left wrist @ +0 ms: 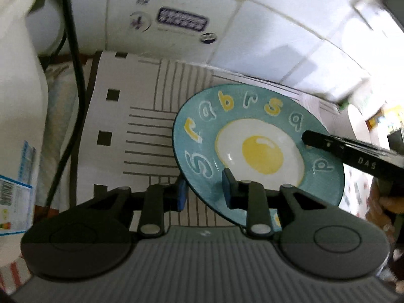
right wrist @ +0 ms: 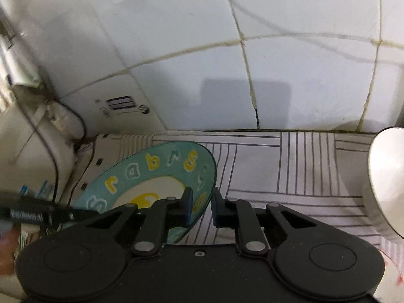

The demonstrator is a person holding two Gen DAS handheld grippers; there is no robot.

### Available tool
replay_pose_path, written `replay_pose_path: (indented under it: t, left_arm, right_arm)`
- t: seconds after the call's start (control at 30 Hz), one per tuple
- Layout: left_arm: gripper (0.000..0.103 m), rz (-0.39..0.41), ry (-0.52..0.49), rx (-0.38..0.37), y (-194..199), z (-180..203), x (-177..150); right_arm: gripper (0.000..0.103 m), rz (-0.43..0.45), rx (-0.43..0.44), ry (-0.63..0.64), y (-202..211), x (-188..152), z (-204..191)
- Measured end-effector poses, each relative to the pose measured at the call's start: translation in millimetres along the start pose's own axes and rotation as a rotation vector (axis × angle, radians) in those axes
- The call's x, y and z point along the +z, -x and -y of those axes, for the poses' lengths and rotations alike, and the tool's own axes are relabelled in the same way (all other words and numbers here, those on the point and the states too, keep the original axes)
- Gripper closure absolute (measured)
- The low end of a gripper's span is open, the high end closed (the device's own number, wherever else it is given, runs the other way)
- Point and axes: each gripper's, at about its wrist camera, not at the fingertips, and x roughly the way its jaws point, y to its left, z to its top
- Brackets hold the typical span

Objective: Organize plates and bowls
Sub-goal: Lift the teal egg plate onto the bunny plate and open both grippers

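A teal plate (left wrist: 257,136) with a fried-egg picture and letters round its rim is held tilted above the striped cloth (left wrist: 146,131). My left gripper (left wrist: 204,192) has its blue pads on either side of the plate's near rim and is shut on it. My right gripper (right wrist: 202,204) straddles the opposite rim of the same plate (right wrist: 151,171) and is shut on it. The right gripper's black body (left wrist: 353,151) shows at the plate's right edge in the left wrist view.
A white tiled wall (right wrist: 227,63) stands behind the cloth. A white appliance (left wrist: 17,88) with a black cable (left wrist: 75,75) is at the left. A white bowl's rim (right wrist: 386,176) shows at the right edge of the right wrist view.
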Motion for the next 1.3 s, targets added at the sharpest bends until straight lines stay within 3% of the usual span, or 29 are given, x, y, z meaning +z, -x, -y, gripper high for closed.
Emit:
replay_pose_path:
  t: [0.17, 0.37, 0.63, 0.93, 1.3]
  left_arm:
    - [0.077, 0.047, -0.074, 0.014, 33, 15, -5]
    - [0.077, 0.069, -0.171, -0.028, 65, 50, -8]
    - [0.076, 0.019, -0.321, -0.097, 75, 117, -17]
    - [0.076, -0.096, -0.396, -0.157, 49, 169, -34]
    - [0.075, -0.238, -0.403, -0.131, -8, 187, -46]
  right_arm:
    - [0.084, 0.055, 0.020, 0.001, 40, -11, -9]
    - [0.084, 0.129, -0.004, -0.010, 103, -26, -10]
    - [0.084, 0.165, -0.098, -0.083, 175, -62, 7]
    - [0.084, 0.148, -0.173, -0.178, 188, -68, 25]
    - [0.084, 0.091, -0.172, -0.267, 170, -100, 62]
